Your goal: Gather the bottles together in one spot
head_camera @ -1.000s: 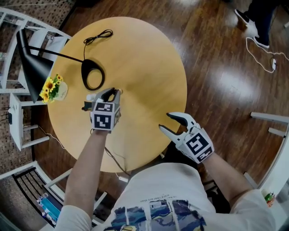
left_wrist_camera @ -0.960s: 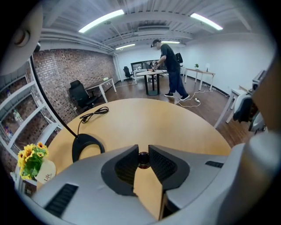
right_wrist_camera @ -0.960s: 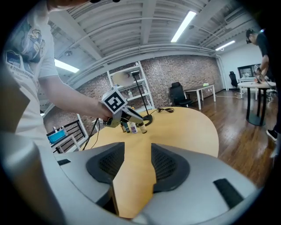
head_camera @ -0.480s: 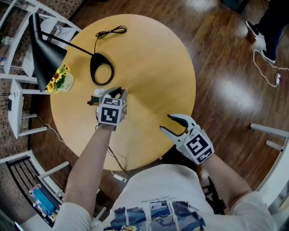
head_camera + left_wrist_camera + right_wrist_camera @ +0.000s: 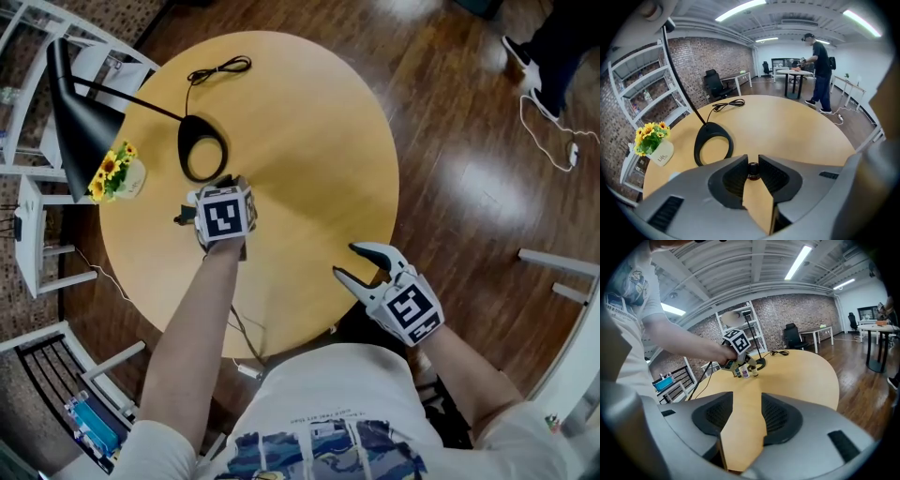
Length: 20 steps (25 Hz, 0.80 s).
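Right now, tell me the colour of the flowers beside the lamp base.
The flowers are yellow; the left gripper view shows them best.

Left gripper (image 5: 228, 184) scooted toward 12 o'clock with its bottle (image 5: 753, 169), nearer the lamp base (image 5: 202, 148), and rolled a bit.

Left gripper (image 5: 752, 159), arm stretched over the table (image 5: 309, 141), tilts steeply down, clamped on a bottle (image 5: 753, 170); right gripper (image 5: 345, 260) hovers at its edge, jaws apart, empty.
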Available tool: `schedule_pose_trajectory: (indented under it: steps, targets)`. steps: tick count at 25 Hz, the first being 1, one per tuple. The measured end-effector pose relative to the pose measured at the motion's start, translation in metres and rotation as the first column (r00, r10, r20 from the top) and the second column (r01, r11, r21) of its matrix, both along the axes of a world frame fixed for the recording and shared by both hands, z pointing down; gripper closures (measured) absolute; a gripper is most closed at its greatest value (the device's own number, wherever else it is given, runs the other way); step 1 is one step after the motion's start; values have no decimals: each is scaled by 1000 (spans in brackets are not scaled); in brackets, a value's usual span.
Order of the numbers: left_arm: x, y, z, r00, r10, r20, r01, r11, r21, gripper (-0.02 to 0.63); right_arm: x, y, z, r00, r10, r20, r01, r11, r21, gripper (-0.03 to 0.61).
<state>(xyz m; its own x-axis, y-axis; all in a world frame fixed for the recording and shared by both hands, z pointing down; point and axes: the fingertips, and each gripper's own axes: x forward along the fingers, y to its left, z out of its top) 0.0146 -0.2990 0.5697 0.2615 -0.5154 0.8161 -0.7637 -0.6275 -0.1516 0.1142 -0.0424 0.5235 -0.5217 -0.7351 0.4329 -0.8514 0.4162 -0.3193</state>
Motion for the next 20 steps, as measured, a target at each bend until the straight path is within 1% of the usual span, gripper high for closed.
schedule_pose_trajectory:
  steps: [2, 4, 8, 10, 12, 15, 20]
  targets:
    - [-4, -5, -1, 998, -62, -18, 62, 998, -6, 541, 1, 1, 1, 1000, 6, 3, -6, 1000, -4, 362]
    - [-8, -10, 0, 991, -131, -39, 130, 991, -22, 541, 2, 2, 2, 1000, 10, 2, -10, 1000, -1, 360]
    - [-13, -11, 4, 966, -250, -72, 246, 967, -59, 541, 5, 5, 3, 1000, 19, 3, -19, 1000, 4, 362]
    - [-16, -14, 4, 955, -289, -70, 286, 957, -53, 541, 7, 6, 1, 1000, 23, 7, -23, 1000, 5, 362]
    - [-19, -17, 2, 945, -320, -74, 317, 947, -47, 541, 8, 8, 1, 999, 32, 16, -32, 999, -1, 362]
    - [-22, -17, 6, 934, -349, -76, 345, 937, -61, 541, 13, 11, 3, 999, 41, 15, -41, 999, -9, 362]
    - [-24, -22, 8, 929, -363, -75, 359, 931, -62, 541, 20, 12, 4, 999, 51, 5, -51, 999, -2, 361]
